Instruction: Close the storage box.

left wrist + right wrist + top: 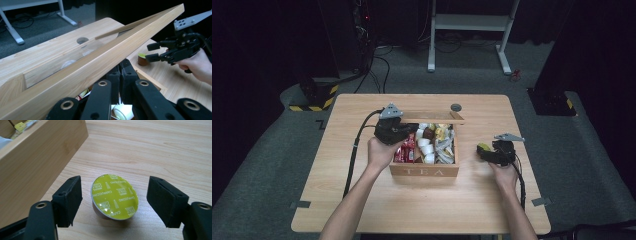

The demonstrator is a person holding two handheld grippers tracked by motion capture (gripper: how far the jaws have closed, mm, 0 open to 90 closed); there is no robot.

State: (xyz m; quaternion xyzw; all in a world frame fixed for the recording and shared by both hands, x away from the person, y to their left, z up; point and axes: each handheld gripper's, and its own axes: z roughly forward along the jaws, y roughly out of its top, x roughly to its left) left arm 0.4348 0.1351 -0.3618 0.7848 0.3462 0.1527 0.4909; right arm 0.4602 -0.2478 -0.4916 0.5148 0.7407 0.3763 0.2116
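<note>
**Capsule sits between my right jaws**

My right gripper (113, 202) is spread wide, 2 pads flanking the yellow-lidded capsule (114, 196) on the table (160, 150), just beside the tea box (424, 170). Neither pad touches it. My left gripper (120, 75) is closed on the box's raised lid (100, 60), holding it up. The right is plainly nearer.

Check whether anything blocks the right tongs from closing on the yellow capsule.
Nothing visible does. The right tongs are open with a jaw on either side of the capsule, which sits on the table beside the box.
</note>
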